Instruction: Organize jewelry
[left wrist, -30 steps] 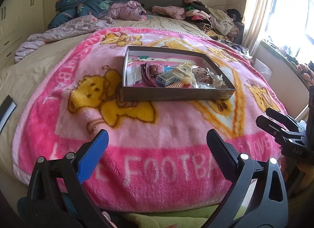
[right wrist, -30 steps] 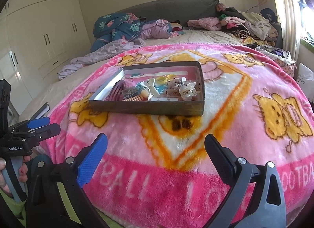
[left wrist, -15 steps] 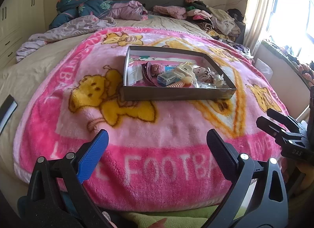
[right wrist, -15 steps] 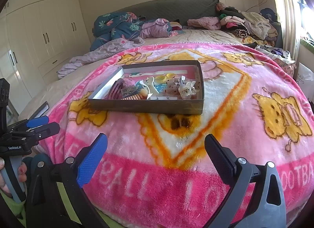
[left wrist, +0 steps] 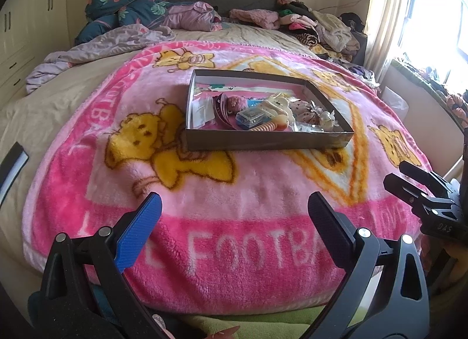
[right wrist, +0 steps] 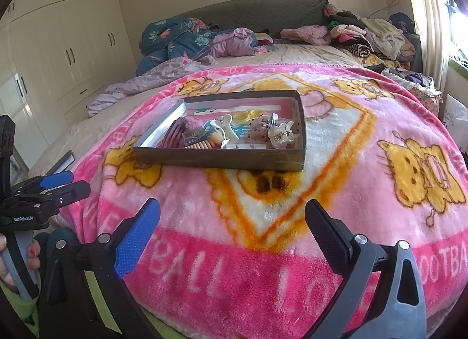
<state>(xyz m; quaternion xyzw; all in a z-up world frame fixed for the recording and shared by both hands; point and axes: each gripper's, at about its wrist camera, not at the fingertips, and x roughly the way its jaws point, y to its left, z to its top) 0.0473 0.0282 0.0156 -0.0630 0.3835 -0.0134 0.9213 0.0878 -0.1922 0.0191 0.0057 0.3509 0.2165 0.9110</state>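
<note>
A shallow grey cardboard box [left wrist: 263,140] [right wrist: 222,159] sits on a pink cartoon blanket [left wrist: 234,193] [right wrist: 336,163] on the bed. It holds a jumble of hair clips, a pink comb [right wrist: 172,137], a small clear blue case [left wrist: 251,118], a white claw clip [right wrist: 282,133] and other small accessories. My left gripper [left wrist: 234,216] is open, over the blanket's near edge, well short of the box. My right gripper [right wrist: 232,222] is open too, also near the edge. Each gripper shows at the side of the other's view [left wrist: 421,190] [right wrist: 55,185].
Crumpled bedding [left wrist: 128,14] and piles of clothes [right wrist: 374,32] lie at the head of the bed. White wardrobes [right wrist: 58,46] stand left, a curtained window [left wrist: 409,17] right. A hand [right wrist: 17,257] holds the left tool. A dark strip [left wrist: 11,169] lies at the bed's left edge.
Both cameras have drifted slightly, the box sitting a little lower in the left view. Grippers stay open; nothing taken or moved.
</note>
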